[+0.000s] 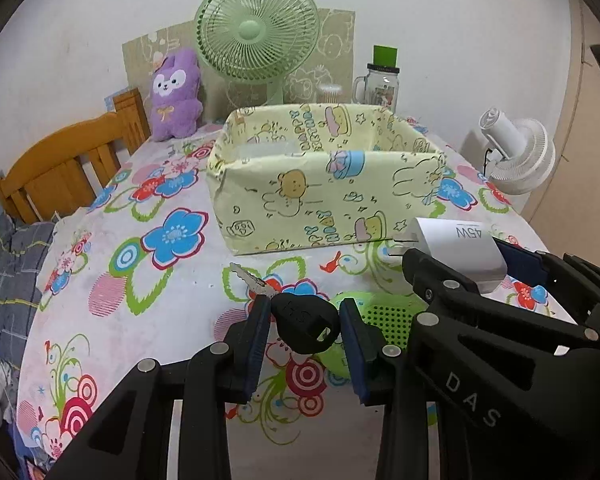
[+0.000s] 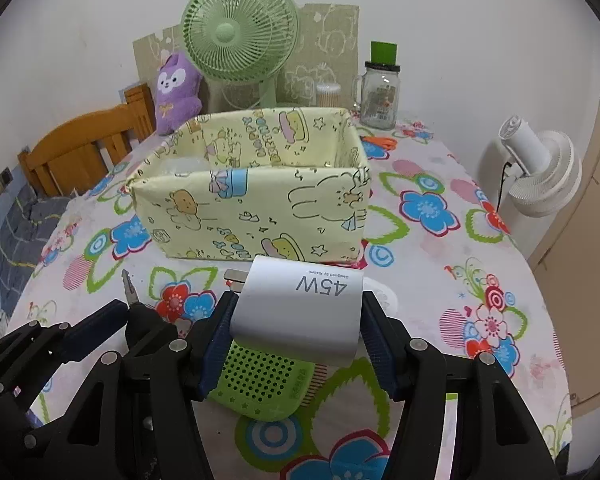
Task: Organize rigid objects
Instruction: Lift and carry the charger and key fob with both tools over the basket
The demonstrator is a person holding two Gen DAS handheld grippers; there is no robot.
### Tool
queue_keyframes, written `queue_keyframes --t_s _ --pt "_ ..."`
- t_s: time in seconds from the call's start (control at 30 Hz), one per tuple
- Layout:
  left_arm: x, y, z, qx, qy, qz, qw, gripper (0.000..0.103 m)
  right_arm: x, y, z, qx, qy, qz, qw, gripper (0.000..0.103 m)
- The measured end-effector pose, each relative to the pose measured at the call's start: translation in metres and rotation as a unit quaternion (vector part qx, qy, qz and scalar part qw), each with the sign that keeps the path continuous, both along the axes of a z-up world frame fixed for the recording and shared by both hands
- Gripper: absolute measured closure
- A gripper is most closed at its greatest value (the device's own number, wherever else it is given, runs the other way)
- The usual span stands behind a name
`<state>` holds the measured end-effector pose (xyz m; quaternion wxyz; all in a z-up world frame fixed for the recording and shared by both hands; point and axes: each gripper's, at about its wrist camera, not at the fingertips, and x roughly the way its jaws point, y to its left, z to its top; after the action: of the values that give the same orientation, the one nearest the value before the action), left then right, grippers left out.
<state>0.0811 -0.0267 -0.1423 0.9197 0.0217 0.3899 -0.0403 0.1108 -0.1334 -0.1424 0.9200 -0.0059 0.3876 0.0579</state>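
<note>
1. L gripper [image 1: 305, 330]: pads either side of black key [image 1: 305, 326] head, contact unclear; blade points fwd-left
2. R gripper [image 2: 296, 320]: clamped on white 45W charger [image 2: 300, 312], prongs left
3. Box [image 2: 252, 204]: straight ahead of both, open top; R nearer, above green speaker [image 2: 260, 380]

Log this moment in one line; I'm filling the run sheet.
left gripper: around black-headed key | right gripper: shut on white charger | yellow box: ahead

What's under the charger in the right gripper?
A green perforated case lies on the tablecloth directly below the white charger, which the right gripper holds. The charger covers the case's far edge; anything beneath that part cannot be seen.
</note>
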Motion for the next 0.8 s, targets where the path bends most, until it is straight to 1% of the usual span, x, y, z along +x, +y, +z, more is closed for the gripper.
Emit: queue_keyframes --t_s 0.6,0.73,0.8 --pt "-0.006 -0.011 0.033 0.008 -0.028 -0.005 0.9996 0.067 -0.016 -0.009 0.038 0.007 -0.031 -0.005 0.999 0.040" --pt "-0.006 -0.010 0.040 0.009 -0.033 -0.003 0.9994 0.067 -0.016 -0.009 0.046 0.010 -0.035 -0.001 0.999 0.044" --pt "-0.005 -0.011 0.044 0.013 -0.038 -0.001 0.9992 0.067 -0.015 -0.009 0.049 0.015 -0.035 -0.001 0.999 0.044"
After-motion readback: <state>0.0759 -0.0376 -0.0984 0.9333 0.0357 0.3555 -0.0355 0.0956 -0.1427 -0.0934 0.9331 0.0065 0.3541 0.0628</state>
